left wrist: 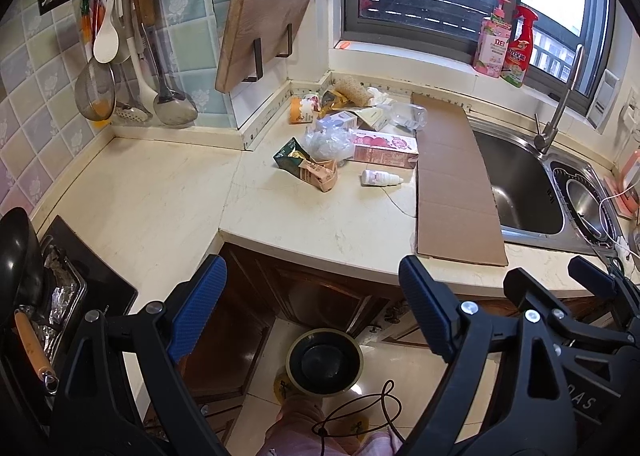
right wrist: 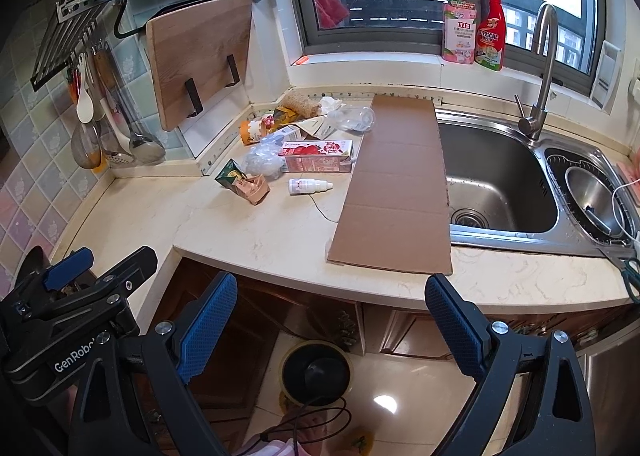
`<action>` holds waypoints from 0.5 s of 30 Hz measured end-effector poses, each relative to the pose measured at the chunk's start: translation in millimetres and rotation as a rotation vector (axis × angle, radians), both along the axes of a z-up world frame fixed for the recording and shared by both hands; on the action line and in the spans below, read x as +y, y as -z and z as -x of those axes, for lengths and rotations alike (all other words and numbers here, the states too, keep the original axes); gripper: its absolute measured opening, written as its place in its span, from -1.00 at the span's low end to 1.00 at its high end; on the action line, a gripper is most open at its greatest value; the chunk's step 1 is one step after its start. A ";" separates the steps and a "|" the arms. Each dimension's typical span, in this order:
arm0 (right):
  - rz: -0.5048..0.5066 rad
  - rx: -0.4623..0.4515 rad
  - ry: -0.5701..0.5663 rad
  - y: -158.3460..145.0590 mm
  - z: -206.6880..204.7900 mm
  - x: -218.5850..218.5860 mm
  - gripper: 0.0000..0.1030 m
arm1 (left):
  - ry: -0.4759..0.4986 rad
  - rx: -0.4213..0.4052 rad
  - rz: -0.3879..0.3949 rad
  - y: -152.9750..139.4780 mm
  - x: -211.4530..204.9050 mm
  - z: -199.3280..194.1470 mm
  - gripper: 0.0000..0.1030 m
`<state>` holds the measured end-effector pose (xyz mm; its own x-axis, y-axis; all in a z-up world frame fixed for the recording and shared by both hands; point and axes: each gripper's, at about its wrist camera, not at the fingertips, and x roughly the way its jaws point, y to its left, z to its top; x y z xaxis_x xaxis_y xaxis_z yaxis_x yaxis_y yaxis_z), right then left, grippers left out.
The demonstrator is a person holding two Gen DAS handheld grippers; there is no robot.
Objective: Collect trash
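Note:
Trash lies in a pile on the cream counter (left wrist: 312, 223): a pink carton (left wrist: 386, 149), a crumpled clear bag (left wrist: 330, 141), a green and brown squashed carton (left wrist: 308, 167), a small white bottle (left wrist: 380, 177), a clear plastic bottle (left wrist: 408, 115) and an orange cup (left wrist: 300, 109). The same pile shows in the right wrist view, with the pink carton (right wrist: 320, 155) and white bottle (right wrist: 310, 186). My left gripper (left wrist: 312, 312) is open and empty, below the counter's front edge. My right gripper (right wrist: 332, 328) is open and empty, beside it. A round dark bin (left wrist: 324, 362) stands on the floor below.
A long cardboard sheet (left wrist: 452, 175) lies between the pile and the steel sink (left wrist: 520, 183). A cutting board (left wrist: 264, 15) and hanging utensils (left wrist: 132, 67) are on the tiled wall. A stove with a pan (left wrist: 20, 256) is at left. Two spray bottles (left wrist: 508, 43) stand on the sill.

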<state>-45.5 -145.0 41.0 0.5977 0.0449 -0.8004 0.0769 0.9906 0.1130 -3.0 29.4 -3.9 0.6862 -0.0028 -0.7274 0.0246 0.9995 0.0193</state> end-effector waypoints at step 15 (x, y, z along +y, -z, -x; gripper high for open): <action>-0.041 -0.025 0.021 -12.5 -12.8 -0.6 0.87 | 0.038 0.004 0.006 -21.3 -0.4 -21.6 0.68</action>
<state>-32.7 -145.6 53.4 0.6184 0.0646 -0.7832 0.0939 0.9834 0.1552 18.6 29.0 17.4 0.6823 -0.0332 -0.7303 0.0630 0.9979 0.0135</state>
